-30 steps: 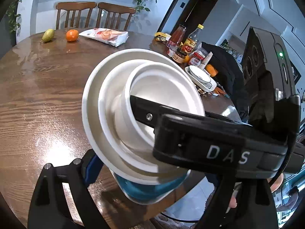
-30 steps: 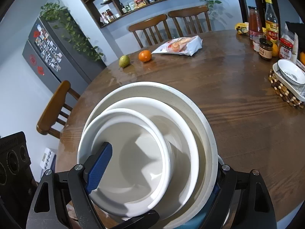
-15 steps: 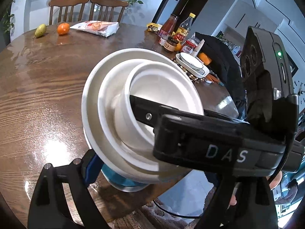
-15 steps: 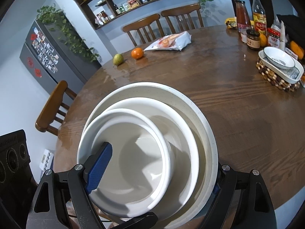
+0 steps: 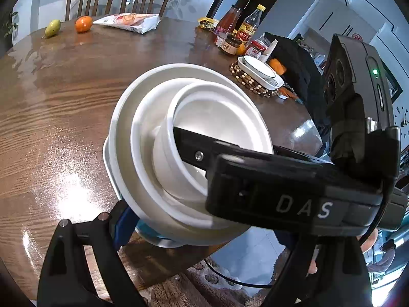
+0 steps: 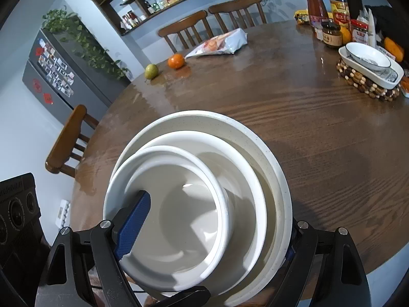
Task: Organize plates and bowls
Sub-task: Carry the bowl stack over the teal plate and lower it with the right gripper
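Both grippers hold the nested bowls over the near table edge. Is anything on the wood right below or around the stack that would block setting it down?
Nothing visible: the table around the stack of bowls is bare.

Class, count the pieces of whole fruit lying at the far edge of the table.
2: a pear and, just right of it, an orange, both before the chairs.

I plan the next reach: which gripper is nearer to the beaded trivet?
Right. The right gripper grips the stack of bowls on the side toward the beaded trivet; the left gripper grips its far side.
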The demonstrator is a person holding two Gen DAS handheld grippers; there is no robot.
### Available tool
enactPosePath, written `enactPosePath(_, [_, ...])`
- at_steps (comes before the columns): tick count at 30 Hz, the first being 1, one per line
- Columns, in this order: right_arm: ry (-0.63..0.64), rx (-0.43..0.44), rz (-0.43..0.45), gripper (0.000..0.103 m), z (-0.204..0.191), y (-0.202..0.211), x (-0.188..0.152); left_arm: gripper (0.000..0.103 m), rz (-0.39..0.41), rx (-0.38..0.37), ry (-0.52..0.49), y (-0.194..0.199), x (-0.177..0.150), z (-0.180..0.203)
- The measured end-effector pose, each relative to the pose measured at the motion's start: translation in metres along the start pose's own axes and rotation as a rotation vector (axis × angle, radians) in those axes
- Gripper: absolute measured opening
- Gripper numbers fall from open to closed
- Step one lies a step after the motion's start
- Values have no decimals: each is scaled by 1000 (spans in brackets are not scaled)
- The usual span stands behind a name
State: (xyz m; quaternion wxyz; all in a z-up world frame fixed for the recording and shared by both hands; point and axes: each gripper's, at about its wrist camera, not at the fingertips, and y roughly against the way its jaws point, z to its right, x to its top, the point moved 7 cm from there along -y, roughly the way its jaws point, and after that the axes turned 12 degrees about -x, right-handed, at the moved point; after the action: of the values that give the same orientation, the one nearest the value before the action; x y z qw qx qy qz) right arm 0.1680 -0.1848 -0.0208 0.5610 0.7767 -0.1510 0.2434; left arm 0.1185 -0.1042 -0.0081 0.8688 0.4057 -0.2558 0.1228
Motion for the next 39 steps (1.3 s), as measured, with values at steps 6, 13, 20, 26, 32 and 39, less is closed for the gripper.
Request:
enactPosePath(6, [1,-5,-23,88,3,-6,-5,87,-21,-4,21,-6,-3,-3])
enactPosePath(13, [-16,-9,-49,88,9,-14,-9,87,-48,-7,35,-14,-5,-5])
enactPosePath(20, [-18,-6,-58,88,11,-22,-8,87,-62,-4,54,-21,-3,-10])
enactPosePath(26, [-25,-7,-64,88,14,-25,-3,87,-57,-17,68,-23,2,-12])
enactPosePath(32, [-16,-25,-52,88,12,-28,-1,89,-34,-36,78,-22,4,-15])
enactPosePath(39, [-15,-21,-41,88,11,-28,-3,90,2,-17,63,-17,2,-13])
